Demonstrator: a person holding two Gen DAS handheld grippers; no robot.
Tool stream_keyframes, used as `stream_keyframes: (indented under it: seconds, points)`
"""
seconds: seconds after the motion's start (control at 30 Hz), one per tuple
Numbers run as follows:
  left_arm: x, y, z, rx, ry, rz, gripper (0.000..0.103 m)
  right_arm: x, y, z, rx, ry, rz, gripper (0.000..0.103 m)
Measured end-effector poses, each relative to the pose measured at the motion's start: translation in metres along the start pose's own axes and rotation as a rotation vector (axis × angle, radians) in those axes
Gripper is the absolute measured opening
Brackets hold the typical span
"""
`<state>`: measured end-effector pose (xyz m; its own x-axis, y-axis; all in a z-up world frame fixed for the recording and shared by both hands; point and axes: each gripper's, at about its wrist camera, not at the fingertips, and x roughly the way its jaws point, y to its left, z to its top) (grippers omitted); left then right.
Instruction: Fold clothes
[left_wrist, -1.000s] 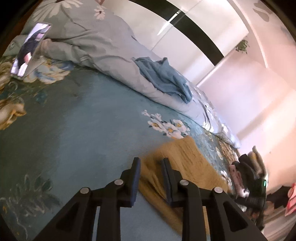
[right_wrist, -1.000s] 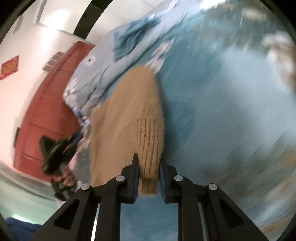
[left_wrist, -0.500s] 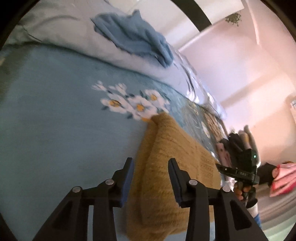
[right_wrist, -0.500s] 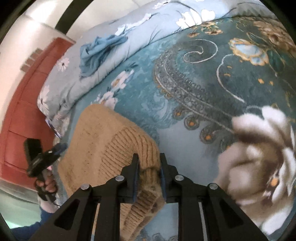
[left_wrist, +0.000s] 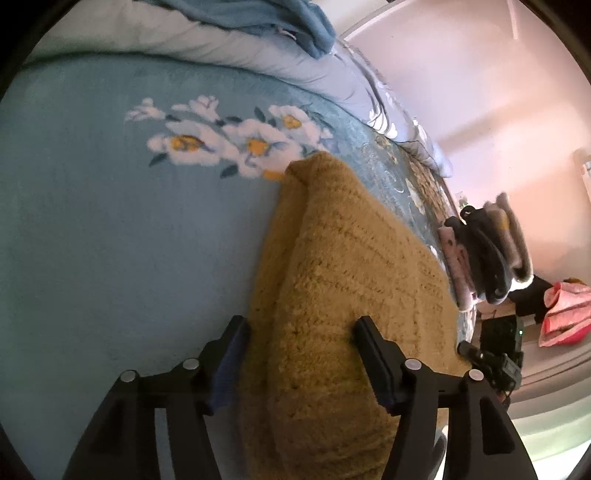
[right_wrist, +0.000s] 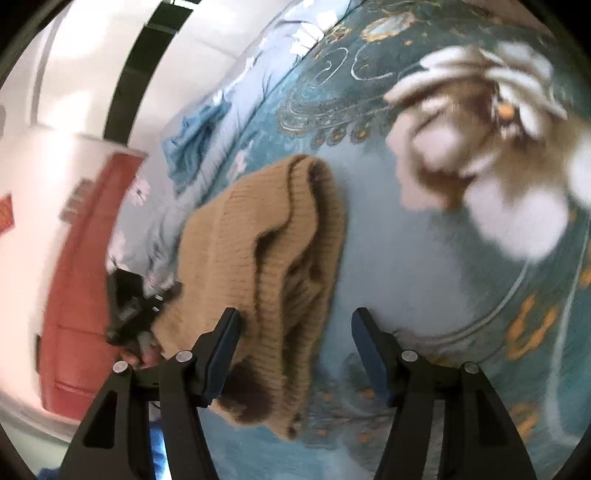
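On bedspread (left_wrist: 92, 258): sweater (left_wrist: 351, 288), long axis running away from both grippers; left gripper (left_wrist: 301, 354) wide open, straddling near end; right gripper (right_wrist: 293, 347) wide open, empty, alongside.

From the left gripper (left_wrist: 301, 328), with its jaws spread wide, the bare bedspread (left_wrist: 103, 236) lies free from 9 to 12 o'clock. The folded sweater (left_wrist: 343, 280) fills the way at 12 to 2 o'clock. A stack of clothes (left_wrist: 487, 251) stands at 3 o'clock, and the quilt (left_wrist: 236, 51) closes 12 o'clock far off. From the right gripper (right_wrist: 295, 332), also spread wide, 1 to 3 o'clock is free.
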<state>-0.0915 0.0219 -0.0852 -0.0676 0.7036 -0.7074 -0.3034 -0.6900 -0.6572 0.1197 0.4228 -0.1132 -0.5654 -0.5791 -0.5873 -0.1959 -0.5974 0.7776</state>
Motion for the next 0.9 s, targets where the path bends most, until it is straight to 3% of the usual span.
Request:
stream_keyframes:
  seconds: [0.3, 0.47, 0.73, 0.9]
  points:
    - [-0.001, -0.004, -0.014, -0.027, -0.054, -0.016, 0.065, 0.019, 0.017, -0.006, 0.002, -0.030, -0.038, 0.066]
    - [-0.008, -0.007, -0.027, -0.056, -0.100, -0.035, 0.054, 0.014, 0.014, -0.004, 0.003, -0.038, -0.023, 0.039]
    - [-0.012, -0.020, -0.059, -0.093, -0.113, -0.097, 0.049, -0.002, 0.021, 0.035, -0.095, 0.015, -0.042, 0.020]
    - [-0.014, -0.018, -0.065, -0.108, -0.130, -0.092, 0.049, -0.007, 0.016, 0.050, -0.114, 0.035, -0.055, 0.017]
